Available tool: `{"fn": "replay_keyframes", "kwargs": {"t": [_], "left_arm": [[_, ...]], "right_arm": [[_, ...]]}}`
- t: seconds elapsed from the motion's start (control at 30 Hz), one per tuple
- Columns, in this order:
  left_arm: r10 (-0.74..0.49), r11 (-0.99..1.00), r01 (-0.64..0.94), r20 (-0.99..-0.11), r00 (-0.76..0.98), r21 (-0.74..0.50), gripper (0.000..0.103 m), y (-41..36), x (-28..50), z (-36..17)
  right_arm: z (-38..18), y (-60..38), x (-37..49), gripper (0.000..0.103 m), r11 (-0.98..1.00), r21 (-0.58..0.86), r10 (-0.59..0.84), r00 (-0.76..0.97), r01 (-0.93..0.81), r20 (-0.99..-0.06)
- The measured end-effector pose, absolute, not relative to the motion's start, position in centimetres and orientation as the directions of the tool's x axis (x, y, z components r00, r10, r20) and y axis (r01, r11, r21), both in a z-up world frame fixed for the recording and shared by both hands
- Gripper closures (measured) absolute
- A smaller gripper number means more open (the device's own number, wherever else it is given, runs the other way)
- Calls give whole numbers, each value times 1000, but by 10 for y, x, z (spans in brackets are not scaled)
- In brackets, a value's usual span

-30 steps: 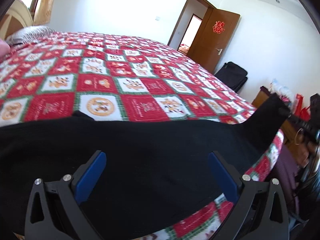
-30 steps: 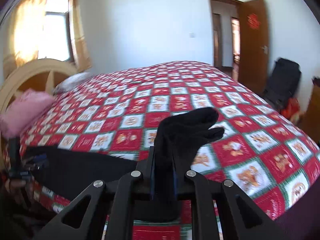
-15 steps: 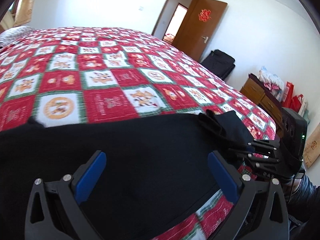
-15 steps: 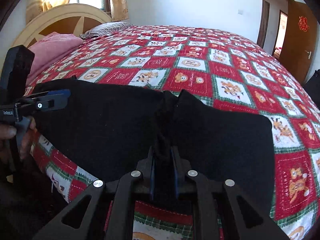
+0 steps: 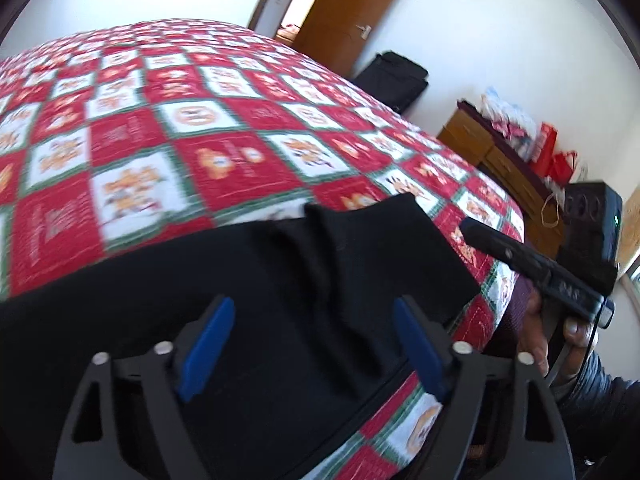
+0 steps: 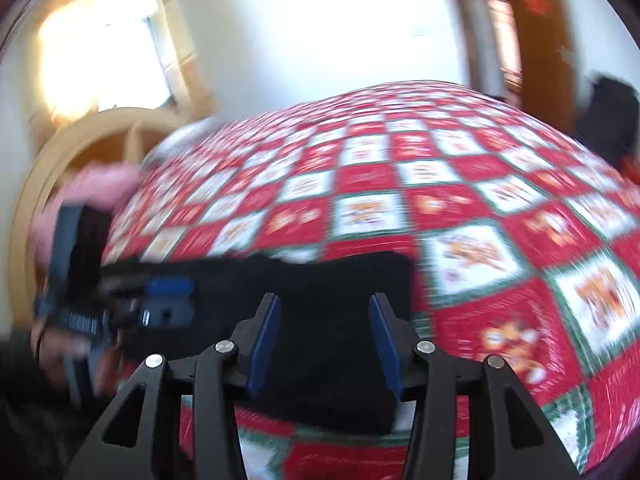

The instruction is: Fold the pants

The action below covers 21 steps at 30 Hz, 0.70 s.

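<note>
Black pants [image 5: 280, 300] lie along the near edge of a bed with a red, white and green checked quilt [image 5: 224, 160], both grippers spread and holding nothing

The right wrist view is heavily motion-blurred and the pants run out of the left wrist view at left. Half a second ago the right gripper [image 6: 324, 336] pinched a fold of the cloth; now its jaws stand apart above it. The left gripper [image 5: 312, 344] hovers wide over the pants, whose long axis follows the bed edge, folded end [image 5: 400, 248] to the right
</note>
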<state>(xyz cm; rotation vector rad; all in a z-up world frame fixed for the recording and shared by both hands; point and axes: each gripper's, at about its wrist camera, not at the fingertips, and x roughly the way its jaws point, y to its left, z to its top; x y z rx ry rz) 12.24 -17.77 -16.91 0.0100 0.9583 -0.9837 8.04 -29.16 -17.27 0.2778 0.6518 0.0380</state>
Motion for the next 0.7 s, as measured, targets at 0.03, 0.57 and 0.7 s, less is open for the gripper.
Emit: {"fn": "replay_keyframes", "kwargs": {"t": [0.03,0.57,0.7], "left_arm": [[-694,584,715,-694,193,-385,25,-185,122,-169],[-699,608,663,-690,186,-437,89,-196,120,-162],[-713,611,653,-669,208,-448,89,-181,120,-148]], "right_arm": [[-177,-301,80,53,949,300,105,802,96,-588],[-183,-308,74,49,942,311,74,826,127,-558],[-184,-311,73,45,938,317,63,830,141,-554]]}}
